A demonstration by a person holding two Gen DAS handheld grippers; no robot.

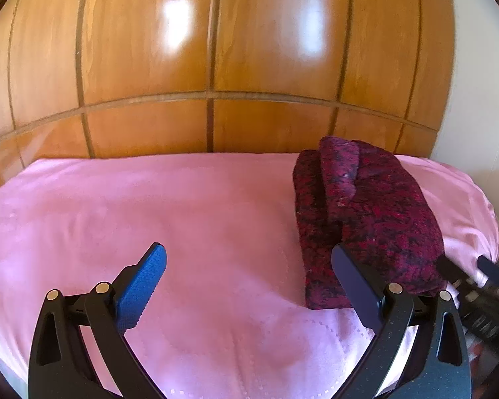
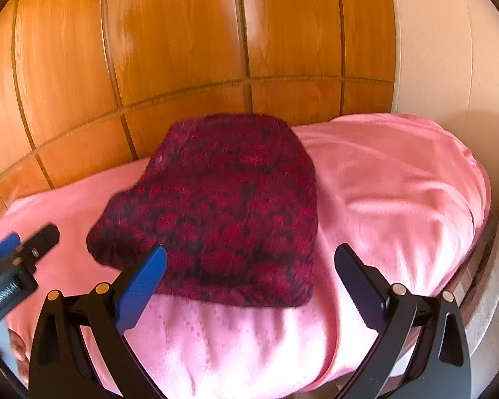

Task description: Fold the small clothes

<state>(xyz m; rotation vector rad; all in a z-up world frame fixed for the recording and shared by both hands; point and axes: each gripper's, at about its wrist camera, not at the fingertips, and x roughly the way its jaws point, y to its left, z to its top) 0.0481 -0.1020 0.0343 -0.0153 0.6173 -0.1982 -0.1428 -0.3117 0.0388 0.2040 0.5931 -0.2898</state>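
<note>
A folded dark red and black patterned garment [image 1: 366, 219] lies on the pink sheet [image 1: 183, 216], at the right in the left wrist view, with a rolled fold on top. In the right wrist view it [image 2: 223, 209] lies just ahead of the fingers. My left gripper [image 1: 249, 279] is open and empty, above the sheet, left of the garment; its right finger [image 1: 356, 286] overlaps the garment's near edge. My right gripper [image 2: 249, 279] is open and empty, just before the garment's near edge. The left gripper also shows at the left edge of the right wrist view [image 2: 13, 266].
A glossy wooden panelled wardrobe [image 1: 216, 50] stands right behind the bed. A pale wall [image 2: 449, 50] is to the right. The bed's right edge [image 2: 482, 232] drops off to striped fabric. The right gripper shows blurred at the right edge of the left wrist view [image 1: 482, 286].
</note>
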